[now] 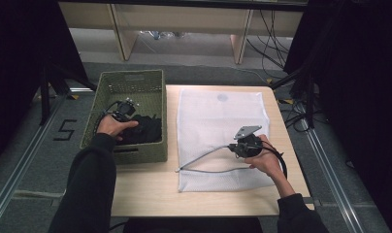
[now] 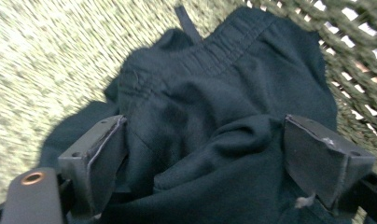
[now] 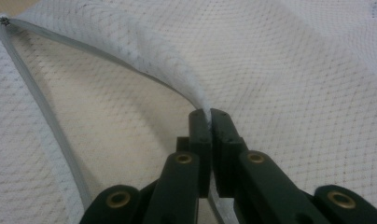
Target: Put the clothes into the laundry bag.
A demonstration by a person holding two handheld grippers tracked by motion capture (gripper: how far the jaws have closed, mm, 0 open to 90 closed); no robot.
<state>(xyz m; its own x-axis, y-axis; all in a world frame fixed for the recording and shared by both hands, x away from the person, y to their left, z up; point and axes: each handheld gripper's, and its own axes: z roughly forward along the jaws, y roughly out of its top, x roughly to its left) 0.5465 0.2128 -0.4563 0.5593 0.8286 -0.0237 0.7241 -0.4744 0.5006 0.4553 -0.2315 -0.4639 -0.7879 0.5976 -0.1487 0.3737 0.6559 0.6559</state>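
The mesh bag [image 1: 223, 141] on the table [image 1: 150, 189] is held open by its zip edge, pinched in the shut right gripper [image 3: 210, 121], presumably to receive the dark garment [image 2: 214, 116] lying in the basket [image 1: 136, 80], which is straddled, unclamped, by the wide-open left gripper [image 2: 205, 154].
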